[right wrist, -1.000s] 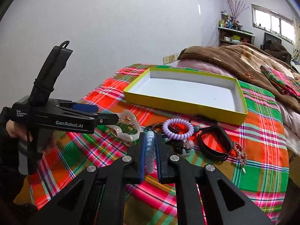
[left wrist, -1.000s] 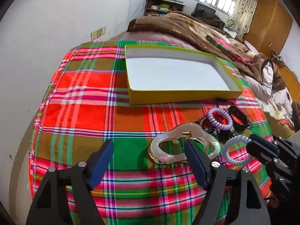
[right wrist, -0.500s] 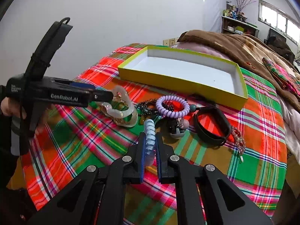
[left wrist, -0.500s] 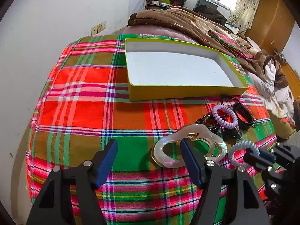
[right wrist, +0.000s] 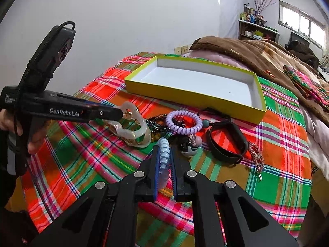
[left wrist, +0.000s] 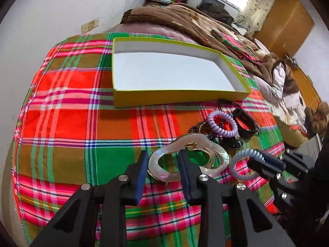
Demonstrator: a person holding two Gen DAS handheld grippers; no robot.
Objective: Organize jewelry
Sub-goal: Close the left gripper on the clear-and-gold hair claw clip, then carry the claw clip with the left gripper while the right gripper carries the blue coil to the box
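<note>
Pearly shell bangle (left wrist: 186,160) lies on the plaid cloth, just ahead of the left gripper (left wrist: 162,166), whose jaws are closing astride its near rim, one finger through the opening; long axis runs across the jaws. Right gripper (right wrist: 164,160) is clamped on a pale-blue coil tie (right wrist: 164,146) just beside it. Yellow box (left wrist: 178,99) sits empty beyond; lilac coil tie (left wrist: 223,123) and dark beads crowd the bangle's far side.

The open box (left wrist: 174,78) is lying ahead of the left gripper (left wrist: 162,170); the shell bangle (left wrist: 188,158) is sitting between its fingers, coil hair ties (left wrist: 222,121) lying to the right.
</note>
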